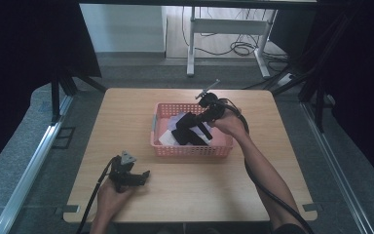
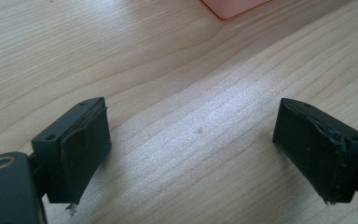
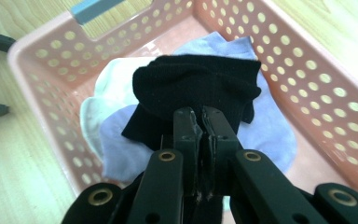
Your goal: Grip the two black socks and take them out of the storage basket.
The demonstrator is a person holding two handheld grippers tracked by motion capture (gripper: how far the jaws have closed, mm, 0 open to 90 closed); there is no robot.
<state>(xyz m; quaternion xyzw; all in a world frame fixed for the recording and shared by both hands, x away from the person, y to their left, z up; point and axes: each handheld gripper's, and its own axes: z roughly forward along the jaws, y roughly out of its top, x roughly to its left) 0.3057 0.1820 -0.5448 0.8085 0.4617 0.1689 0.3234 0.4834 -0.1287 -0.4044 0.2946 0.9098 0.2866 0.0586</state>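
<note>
A pink perforated basket [image 1: 190, 152] stands on the wooden table right of centre. Over it my right gripper [image 1: 200, 120] is shut on a black sock [image 1: 185, 131], which hangs from the jaws above the basket. In the right gripper view the jaws [image 3: 199, 116] meet on the sock's edge and the black sock [image 3: 196, 84] drapes ahead of them. Below it in the basket [image 3: 317, 70] lie a pale blue sock [image 3: 270, 126] and a white one [image 3: 95, 112]. My left gripper [image 1: 145, 176] rests near the table's front left, open [image 2: 191, 144], with bare wood between its pads.
A corner of the basket [image 2: 233, 5] shows at the top of the left gripper view. Beyond the table's far edge stands a white desk frame [image 1: 191, 44] with cables [image 1: 241, 48] on the floor. Dark curtains hang on both sides.
</note>
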